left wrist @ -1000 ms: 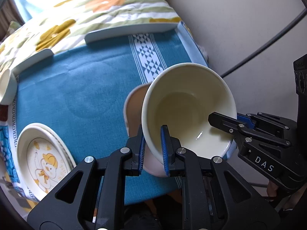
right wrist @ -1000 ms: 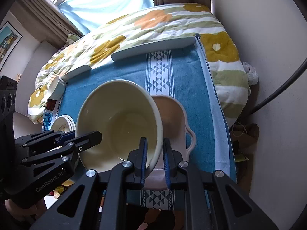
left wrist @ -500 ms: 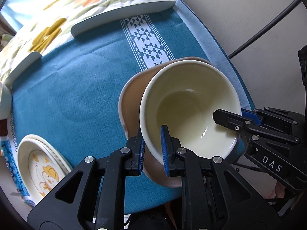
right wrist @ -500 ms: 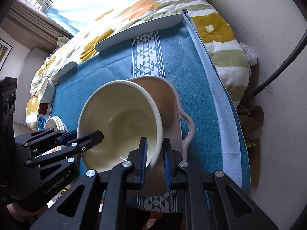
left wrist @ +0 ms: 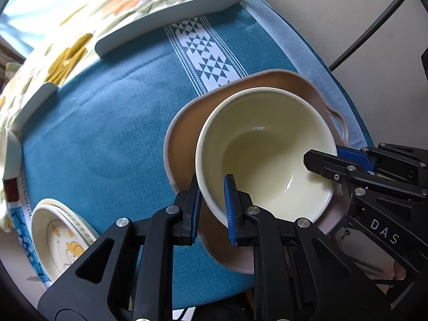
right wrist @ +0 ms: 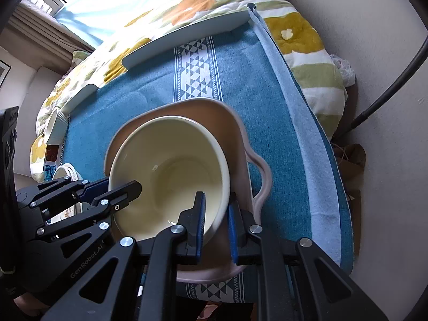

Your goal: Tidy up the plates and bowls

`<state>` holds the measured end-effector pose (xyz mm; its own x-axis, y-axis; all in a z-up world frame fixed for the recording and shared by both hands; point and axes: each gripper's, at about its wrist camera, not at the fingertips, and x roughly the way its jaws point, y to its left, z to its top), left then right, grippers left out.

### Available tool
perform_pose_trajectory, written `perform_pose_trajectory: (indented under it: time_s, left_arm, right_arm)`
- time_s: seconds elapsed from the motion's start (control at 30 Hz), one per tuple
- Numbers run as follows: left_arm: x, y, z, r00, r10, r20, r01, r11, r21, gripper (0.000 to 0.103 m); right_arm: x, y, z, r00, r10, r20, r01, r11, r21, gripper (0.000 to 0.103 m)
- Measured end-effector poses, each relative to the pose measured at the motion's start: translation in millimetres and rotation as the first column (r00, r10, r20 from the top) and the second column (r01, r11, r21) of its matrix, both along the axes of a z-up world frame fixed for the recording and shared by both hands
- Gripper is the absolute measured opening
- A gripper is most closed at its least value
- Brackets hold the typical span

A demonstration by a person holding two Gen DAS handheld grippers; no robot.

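A cream bowl (left wrist: 267, 144) (right wrist: 171, 165) sits low inside a pink handled dish (left wrist: 184, 139) (right wrist: 235, 133) near the table's right front edge. My left gripper (left wrist: 212, 200) straddles the bowl's near-left rim with a little gap showing on each side of the rim. My right gripper (right wrist: 215, 214) straddles the opposite rim, also slightly parted. The right gripper shows in the left wrist view (left wrist: 329, 160), and the left gripper shows in the right wrist view (right wrist: 117, 190).
A blue patterned tablecloth (left wrist: 107, 123) covers the table. A stack of duck-print plates (left wrist: 61, 235) lies at the front left. A small white ribbed cup (right wrist: 54, 128) stands at the left edge. White trays (left wrist: 165, 24) and a flowered quilt lie behind.
Both grippers lowered the cream bowl into the pink dish. The jaws of both now stand slightly wider around the rim than before.
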<state>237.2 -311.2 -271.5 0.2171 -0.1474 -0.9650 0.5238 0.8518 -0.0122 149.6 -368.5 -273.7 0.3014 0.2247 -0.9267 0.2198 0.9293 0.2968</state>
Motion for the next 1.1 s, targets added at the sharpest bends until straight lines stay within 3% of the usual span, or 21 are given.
perform_pose_trajectory:
  time_s: [0.27,0.57,0.67,0.8,0.87,0.9,0.93,0.97,1.0,1.03,1.1]
  left_arm:
    - [-1,2,3,1.000,0.004,0.022,-0.004,1.000,0.007,0.013]
    - [-9,7,29,0.998,0.030,0.056,-0.029,0.999,-0.032,0.013]
    - [-15,14,50,0.991,0.050,0.121,-0.042,0.997,-0.070,0.013]
    - [-25,36,85,0.962,0.134,0.238,-0.102,0.984,-0.144,0.016]
    - [-30,50,103,0.941,0.184,0.284,-0.135,0.974,-0.184,0.024]
    - [-34,57,111,0.926,0.211,0.312,-0.156,0.969,-0.192,0.046]
    - [-37,65,119,0.908,0.238,0.344,-0.180,0.965,-0.193,0.079]
    - [-43,73,127,0.884,0.268,0.382,-0.204,0.958,-0.201,0.092]
    - [-49,83,136,0.855,0.299,0.425,-0.224,0.950,-0.218,0.102]
    - [-54,91,142,0.836,0.317,0.447,-0.234,0.944,-0.233,0.102]
    - [-57,108,150,0.824,0.351,0.445,-0.272,0.934,-0.234,0.102]
  right_arm:
    - [-1,3,3,1.000,0.010,0.011,-0.010,1.000,-0.016,0.014]
    - [-11,1,29,0.998,0.020,0.062,-0.016,0.998,-0.057,0.015]
    - [-17,1,45,0.994,0.030,0.102,-0.024,0.997,-0.067,0.015]
    - [-24,1,65,0.984,0.075,0.163,-0.063,0.995,-0.075,0.015]
    - [-27,4,75,0.972,0.114,0.206,-0.099,0.992,-0.080,0.015]
    - [-28,5,78,0.965,0.132,0.226,-0.115,0.990,-0.087,0.021]
    - [-30,8,82,0.958,0.149,0.247,-0.128,0.987,-0.097,0.039]
    - [-31,11,85,0.949,0.165,0.268,-0.142,0.985,-0.103,0.052]
    - [-32,14,88,0.940,0.178,0.291,-0.156,0.983,-0.099,0.072]
    - [-33,16,90,0.932,0.186,0.310,-0.166,0.982,-0.090,0.082]
    - [-32,22,94,0.915,0.208,0.344,-0.195,0.978,-0.073,0.083]
